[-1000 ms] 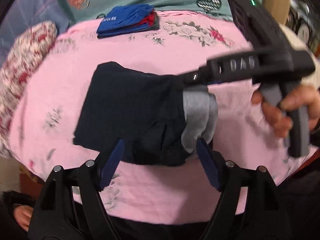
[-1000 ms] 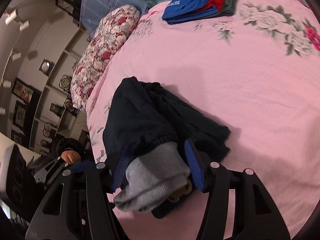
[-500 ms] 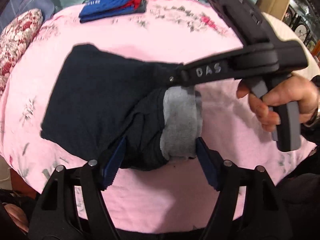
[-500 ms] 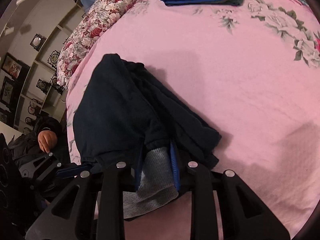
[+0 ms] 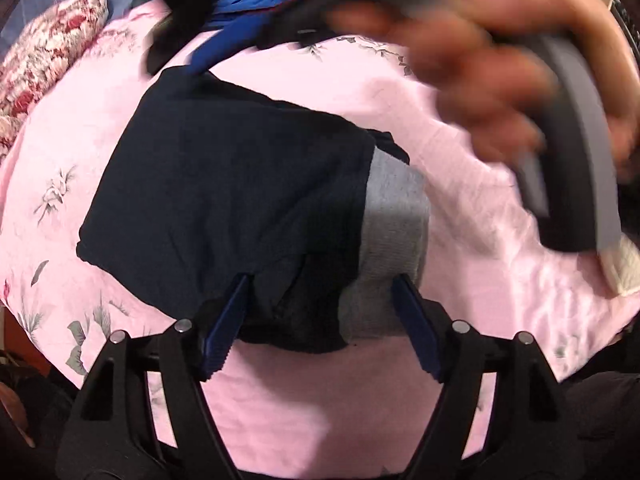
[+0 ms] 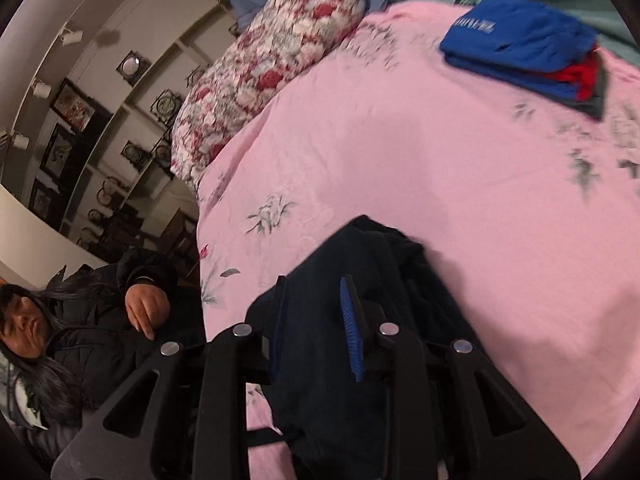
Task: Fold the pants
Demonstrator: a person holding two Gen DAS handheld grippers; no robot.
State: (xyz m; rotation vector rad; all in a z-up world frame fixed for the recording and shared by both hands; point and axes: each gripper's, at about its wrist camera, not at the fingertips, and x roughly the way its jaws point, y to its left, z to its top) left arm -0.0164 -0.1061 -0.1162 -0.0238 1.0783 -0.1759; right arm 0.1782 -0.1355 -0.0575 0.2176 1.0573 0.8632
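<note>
The left claw (image 5: 320, 320) stands wide over the near edge of the pants (image 5: 240, 200), its two blue pads set on either side of the bunched hem and not pressing it. One pad sits over dark cloth, the other beside the grey ribbed cuff (image 5: 394, 232).

The right claw (image 6: 316, 328) is narrow. Its jaws have just been closing, and now grip a fold of the same dark navy cloth, which fills the gap between the blue pads and hangs below them. In the left wrist view the right hand (image 5: 492, 72) is a blur on the grey handle, high above the bed.

The pants lie on a pink flowered bedspread (image 5: 460, 160), near its front edge. They are folded into a rough, thick rectangle with one corner drawn up toward the right claw. The cloth is dark navy, almost black, slightly rumpled at the near edge, with the grey cuff sticking out on the right side.

Farther back on the bed rests a stack of folded clothes (image 6: 528, 52), blue on top with red and grey beneath. A red flowered pillow (image 6: 272, 72) lies at the left edge.
</note>
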